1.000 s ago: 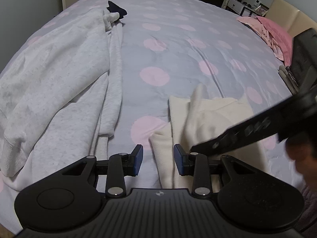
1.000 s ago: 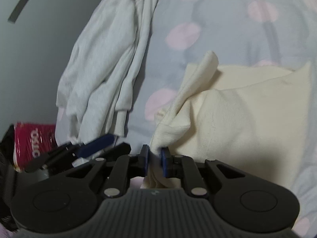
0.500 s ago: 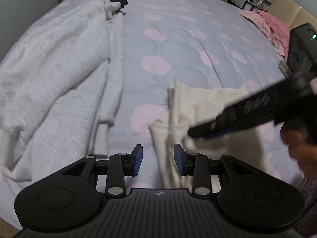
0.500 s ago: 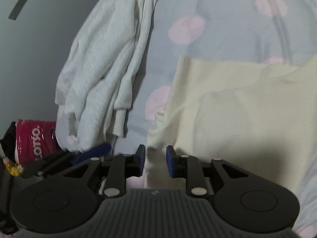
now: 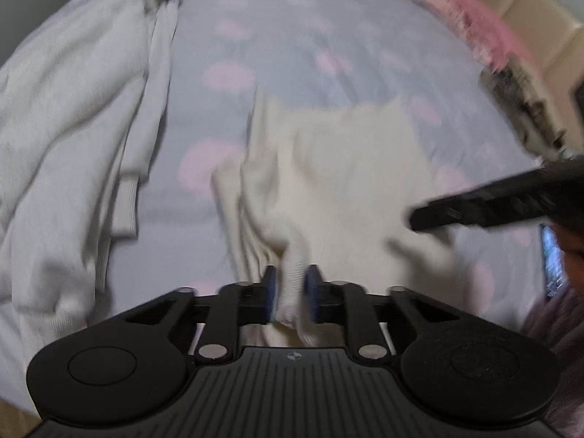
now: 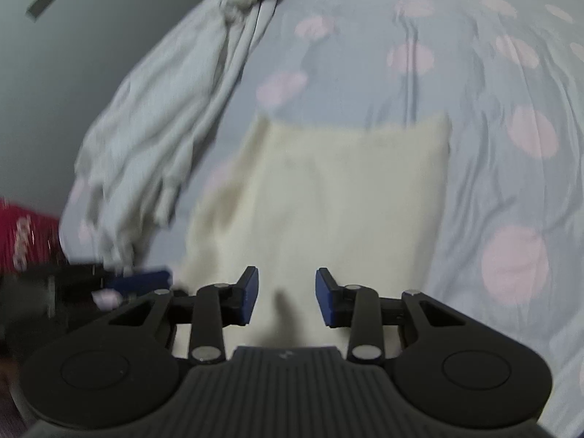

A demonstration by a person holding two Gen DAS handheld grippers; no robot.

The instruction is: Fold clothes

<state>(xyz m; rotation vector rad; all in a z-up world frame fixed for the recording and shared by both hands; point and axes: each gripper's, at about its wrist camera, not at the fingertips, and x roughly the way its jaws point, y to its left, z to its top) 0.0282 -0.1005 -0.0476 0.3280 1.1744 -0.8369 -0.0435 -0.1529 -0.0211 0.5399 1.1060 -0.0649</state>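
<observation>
Two grippers have swapped roles within the last second: the left gripper (image 5: 291,294), open and hovering before, is now clamped on a ribbed edge of the cream garment (image 5: 343,168), while the right gripper (image 6: 286,296) has let go and stands with jaws apart above it. That garment lies partly folded on the dotted bedspread (image 6: 492,84), beside the grey sweatshirt (image 5: 73,116), so I judge another fold is starting.
</observation>
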